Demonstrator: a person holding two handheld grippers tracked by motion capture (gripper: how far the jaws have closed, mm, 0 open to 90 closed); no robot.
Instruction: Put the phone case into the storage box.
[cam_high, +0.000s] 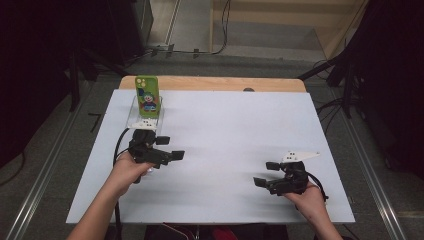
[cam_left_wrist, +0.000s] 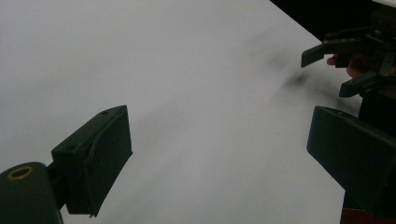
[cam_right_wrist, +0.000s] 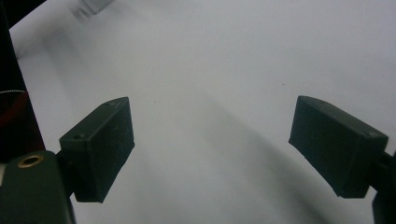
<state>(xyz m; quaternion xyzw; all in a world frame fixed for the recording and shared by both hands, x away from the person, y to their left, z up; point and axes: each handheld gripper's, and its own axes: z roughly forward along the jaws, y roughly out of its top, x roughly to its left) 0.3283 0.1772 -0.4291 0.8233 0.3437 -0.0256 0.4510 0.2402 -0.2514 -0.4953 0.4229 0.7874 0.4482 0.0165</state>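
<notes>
A green phone (cam_high: 147, 94) with a cartoon figure on its back stands upright in a clear stand (cam_high: 145, 119) at the far left of the white board (cam_high: 235, 130). My left gripper (cam_high: 171, 148) is held just in front of the stand, pointing right, open and empty. In its own view the jaws stand wide apart around the left gripper (cam_left_wrist: 224, 154) midpoint over bare board. My right gripper (cam_high: 265, 173) hovers at the near right, pointing left, open with nothing between its jaws. The right gripper (cam_right_wrist: 217, 144) looks onto plain white surface.
The right gripper (cam_left_wrist: 345, 65) and its hand appear far off in the left gripper view. A corner of the clear stand (cam_right_wrist: 95, 4) shows in the right gripper view. A wooden tabletop edge (cam_high: 215, 83) runs behind the board; dark stands and cables surround the table.
</notes>
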